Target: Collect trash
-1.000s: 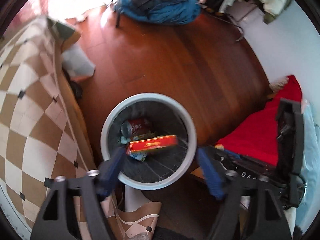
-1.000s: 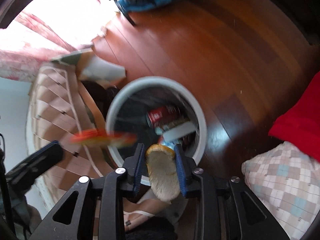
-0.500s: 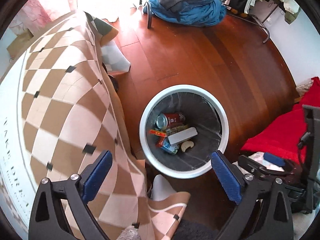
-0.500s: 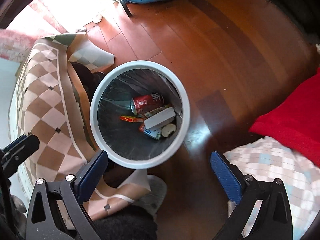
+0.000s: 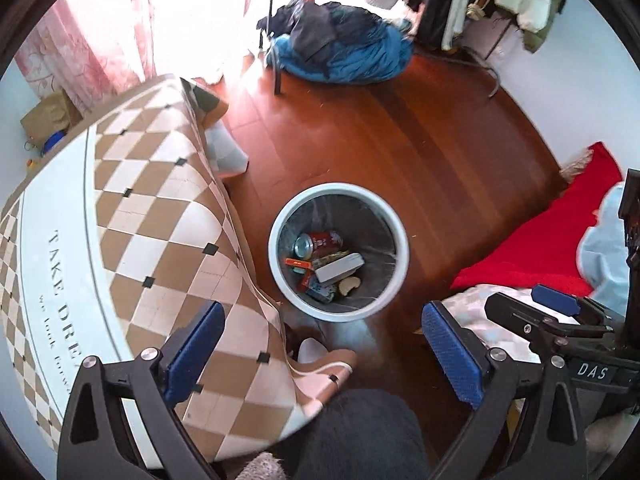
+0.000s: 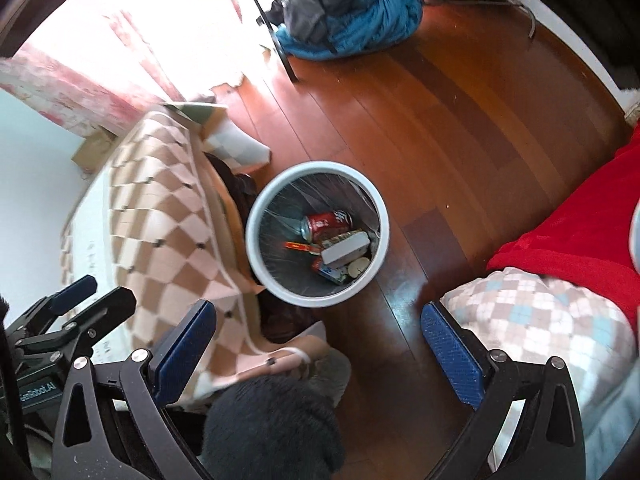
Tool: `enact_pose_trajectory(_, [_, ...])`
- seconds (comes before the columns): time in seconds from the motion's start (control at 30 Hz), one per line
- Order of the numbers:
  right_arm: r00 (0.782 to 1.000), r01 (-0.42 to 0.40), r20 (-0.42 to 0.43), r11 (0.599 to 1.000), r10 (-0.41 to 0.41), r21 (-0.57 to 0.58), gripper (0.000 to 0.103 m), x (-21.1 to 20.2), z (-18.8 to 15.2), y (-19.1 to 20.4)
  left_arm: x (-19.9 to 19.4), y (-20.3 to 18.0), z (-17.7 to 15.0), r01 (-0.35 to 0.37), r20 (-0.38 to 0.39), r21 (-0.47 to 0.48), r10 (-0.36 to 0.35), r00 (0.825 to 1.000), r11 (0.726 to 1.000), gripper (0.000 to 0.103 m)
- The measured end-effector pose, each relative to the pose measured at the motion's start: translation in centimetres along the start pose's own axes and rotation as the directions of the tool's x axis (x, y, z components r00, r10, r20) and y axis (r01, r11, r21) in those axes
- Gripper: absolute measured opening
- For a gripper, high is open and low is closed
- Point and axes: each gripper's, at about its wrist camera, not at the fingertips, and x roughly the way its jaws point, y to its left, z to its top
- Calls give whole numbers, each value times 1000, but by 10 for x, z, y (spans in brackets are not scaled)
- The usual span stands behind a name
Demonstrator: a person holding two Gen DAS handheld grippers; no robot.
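A round white-rimmed bin stands on the wooden floor beside the table. Inside lie a red soda can, a grey-white box, a flat red packet, a blue wrapper and a pale bitten piece of food. My left gripper hangs high above the bin, open and empty. My right gripper is likewise open and empty, well above the bin. In the left wrist view the right gripper shows at the right edge.
A table with a brown-and-cream checked cloth sits left of the bin. A red blanket and a checked pillow lie on the right. Blue bedding and dark clothes are piled at the back. A dark fuzzy thing is below.
One second ago my right gripper was shut on a bread-like piece; it has since opened and the piece lies in the bin. Both grippers have risen away from the bin.
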Motion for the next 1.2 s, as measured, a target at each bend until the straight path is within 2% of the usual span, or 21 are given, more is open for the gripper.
enact_pose_trajectory(0.27, [992, -71, 99, 997, 74, -32, 103, -104, -27, 22, -85, -4, -20, 70, 75, 35, -73, 995, 997, 101])
enact_pose_trajectory(0.5, [979, -139, 140, 987, 149, -74, 103, -172, -50, 43, -152, -5, -39, 119, 122, 55, -125, 985, 991, 101])
enact_pose_trajectory(0.57, [976, -163, 135, 983, 173, -85, 103, -184, -56, 49, -166, -6, -43, 146, 130, 64, -154, 979, 987, 101])
enact_pose_trajectory(0.8, [968, -188, 146, 976, 203, -113, 103, -219, -69, 61, -198, -2, -51, 161, 159, 74, -171, 972, 984, 101])
enact_pose_trajectory(1.2, [966, -189, 148, 971, 211, -145, 103, -229, -78, 73, -219, 2, -60, 162, 195, 82, -175, 965, 983, 101])
